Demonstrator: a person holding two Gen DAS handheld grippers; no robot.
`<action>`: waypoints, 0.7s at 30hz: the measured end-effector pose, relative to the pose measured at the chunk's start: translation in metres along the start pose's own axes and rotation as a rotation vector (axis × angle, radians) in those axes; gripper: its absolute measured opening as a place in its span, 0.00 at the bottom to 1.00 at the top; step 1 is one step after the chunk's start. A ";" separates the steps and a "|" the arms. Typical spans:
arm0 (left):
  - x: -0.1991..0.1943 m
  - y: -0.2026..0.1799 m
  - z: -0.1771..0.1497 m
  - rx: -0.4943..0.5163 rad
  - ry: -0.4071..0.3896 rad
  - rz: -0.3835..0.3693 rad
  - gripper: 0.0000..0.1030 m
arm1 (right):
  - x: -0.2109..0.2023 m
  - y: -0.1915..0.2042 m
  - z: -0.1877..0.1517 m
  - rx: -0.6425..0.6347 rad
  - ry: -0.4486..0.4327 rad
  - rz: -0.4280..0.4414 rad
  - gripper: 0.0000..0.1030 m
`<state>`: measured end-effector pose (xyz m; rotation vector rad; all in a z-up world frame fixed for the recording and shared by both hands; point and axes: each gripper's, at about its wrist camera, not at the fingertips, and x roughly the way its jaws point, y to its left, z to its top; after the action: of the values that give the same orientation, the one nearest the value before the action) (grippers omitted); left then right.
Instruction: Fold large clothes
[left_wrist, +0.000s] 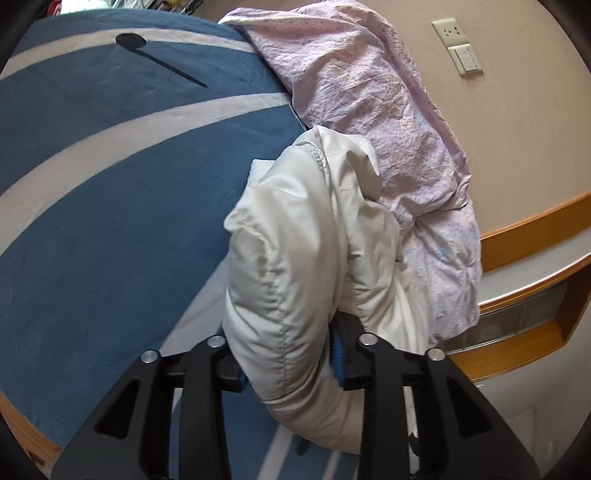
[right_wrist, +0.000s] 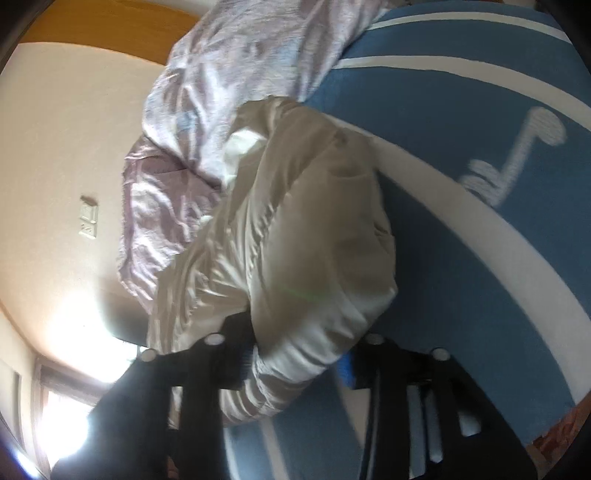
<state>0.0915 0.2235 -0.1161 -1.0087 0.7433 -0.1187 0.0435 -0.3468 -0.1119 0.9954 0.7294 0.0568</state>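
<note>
A white padded jacket (left_wrist: 295, 240) hangs bunched over the blue bed cover (left_wrist: 110, 184), which has pale stripes. In the left wrist view my left gripper (left_wrist: 290, 369) is shut on a thick fold of it, and the fabric bulges out between the blue pads. The right wrist view is blurred. There the same jacket (right_wrist: 314, 229) fills the jaws of my right gripper (right_wrist: 297, 363), which is shut on its ribbed hem. The lower part of the jacket is hidden behind the gripper frames.
A crumpled pink quilt (left_wrist: 369, 110) lies heaped along the wall side of the bed, just behind the jacket. A wooden bedside shelf (left_wrist: 524, 295) and wall sockets (left_wrist: 460, 46) stand to the right. A bright window (right_wrist: 74, 350) glares at the lower left of the right wrist view.
</note>
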 end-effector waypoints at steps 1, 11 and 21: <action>0.000 0.000 -0.001 0.006 -0.007 0.008 0.40 | -0.001 0.000 -0.001 0.004 -0.015 -0.013 0.53; -0.015 -0.003 -0.005 0.056 -0.154 0.045 0.72 | -0.054 0.093 -0.021 -0.461 -0.473 -0.339 0.73; 0.004 -0.008 -0.013 0.086 -0.105 0.075 0.72 | 0.052 0.196 -0.077 -1.011 -0.277 -0.341 0.75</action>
<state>0.0884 0.2080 -0.1158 -0.8975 0.6735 -0.0316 0.0919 -0.1606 -0.0125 -0.0926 0.4989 -0.0136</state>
